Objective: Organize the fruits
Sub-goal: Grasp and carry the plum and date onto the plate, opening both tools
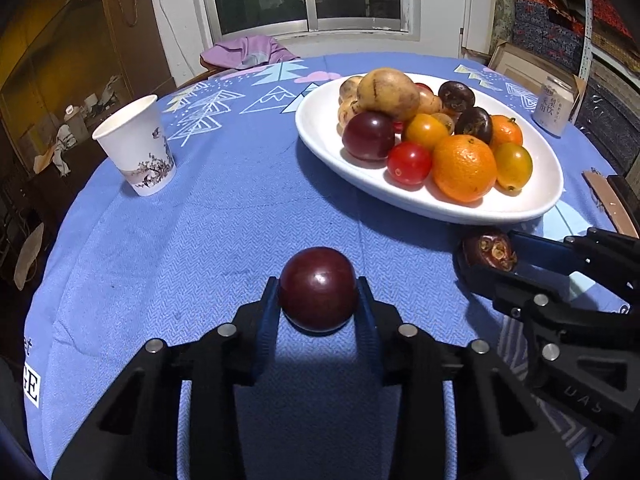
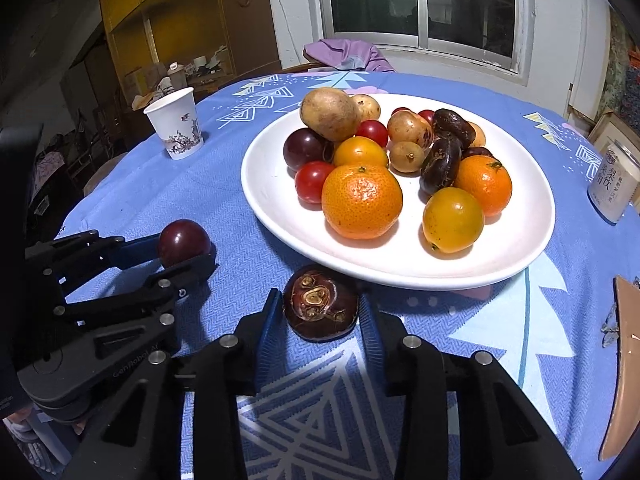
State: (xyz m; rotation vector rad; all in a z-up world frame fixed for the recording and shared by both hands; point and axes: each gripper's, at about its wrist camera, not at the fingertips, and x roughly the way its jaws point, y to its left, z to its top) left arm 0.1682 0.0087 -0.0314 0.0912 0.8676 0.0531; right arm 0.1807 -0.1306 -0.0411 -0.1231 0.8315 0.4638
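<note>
A dark red plum [image 1: 318, 294] rests on the blue tablecloth [image 1: 200, 240], and my left gripper [image 1: 319, 292] is shut on it, a pad pressing each side. To its right a dark brown water chestnut [image 2: 320, 306] lies just in front of the plate, with my right gripper [image 2: 320, 304] shut on it. Each gripper shows in the other's view: the right gripper [image 1: 490, 254] with the water chestnut [image 1: 490, 250], the left gripper [image 2: 188, 250] with the plum [image 2: 184, 242]. A white oval plate [image 2: 272, 184] behind them holds several oranges, tomatoes, plums, chestnuts and tan fruits.
A paper cup [image 2: 176, 124] stands at the back left of the round table. A drink can [image 2: 614, 184] stands at the right edge, and a brown flat object [image 2: 624, 360] lies nearer on that side. A purple cloth [image 1: 248, 52] hangs on a chair behind the table.
</note>
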